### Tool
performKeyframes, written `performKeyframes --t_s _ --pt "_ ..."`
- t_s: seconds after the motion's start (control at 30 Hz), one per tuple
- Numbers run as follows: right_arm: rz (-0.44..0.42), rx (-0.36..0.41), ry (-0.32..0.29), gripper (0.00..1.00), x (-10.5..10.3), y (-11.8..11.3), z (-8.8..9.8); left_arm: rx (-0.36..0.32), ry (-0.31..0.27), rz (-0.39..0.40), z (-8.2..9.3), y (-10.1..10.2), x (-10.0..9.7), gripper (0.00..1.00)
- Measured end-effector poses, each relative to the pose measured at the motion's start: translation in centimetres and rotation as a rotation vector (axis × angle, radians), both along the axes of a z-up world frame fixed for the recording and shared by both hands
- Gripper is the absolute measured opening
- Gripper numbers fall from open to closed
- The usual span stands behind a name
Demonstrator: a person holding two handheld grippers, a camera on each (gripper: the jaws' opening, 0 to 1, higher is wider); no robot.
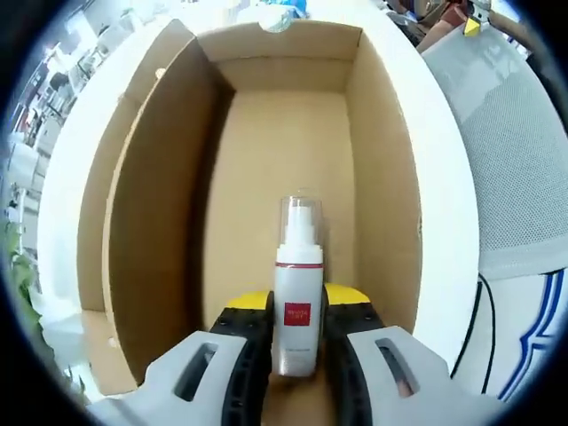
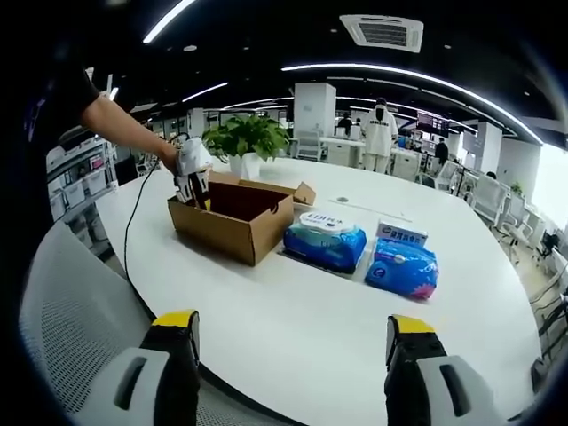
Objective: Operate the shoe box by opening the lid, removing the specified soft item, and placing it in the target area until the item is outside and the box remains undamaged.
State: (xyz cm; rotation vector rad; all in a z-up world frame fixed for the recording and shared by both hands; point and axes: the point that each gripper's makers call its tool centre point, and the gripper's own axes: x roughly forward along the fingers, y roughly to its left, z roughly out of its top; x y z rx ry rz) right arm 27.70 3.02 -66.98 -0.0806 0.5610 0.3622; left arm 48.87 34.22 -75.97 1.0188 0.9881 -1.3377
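Left gripper view: left gripper clamped a white spray bottle low on its body, inside the open shoe box. Bottle likely light, rigid, slippery; the capped top was left alone.

Right gripper view: right gripper spread wide, empty, above the desk; box far left, two wipe packs right.

Bright ceiling strips light my right view evenly; ahead of my left tongs the box wall shades itself; edges bend.
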Motion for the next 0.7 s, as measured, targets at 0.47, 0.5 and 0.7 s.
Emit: performKeyframes --t_s 0.47,0.5,0.7 --pt "0.028 0.069 0.053 0.77 -0.4 1.1 0.2 -0.060 -0.056 -0.011 3.0 -0.9 -0.4 0.19" --pt "0.029 0.078 0.059 0.76 -0.4 1.2 0.2 -0.063 -0.058 -0.010 3.1 -1.0 -0.4 0.19" --pt "0.047 0.077 0.072 0.76 -0.6 1.6 0.5 -0.091 -0.087 -0.011 4.3 -1.5 -0.8 0.19"
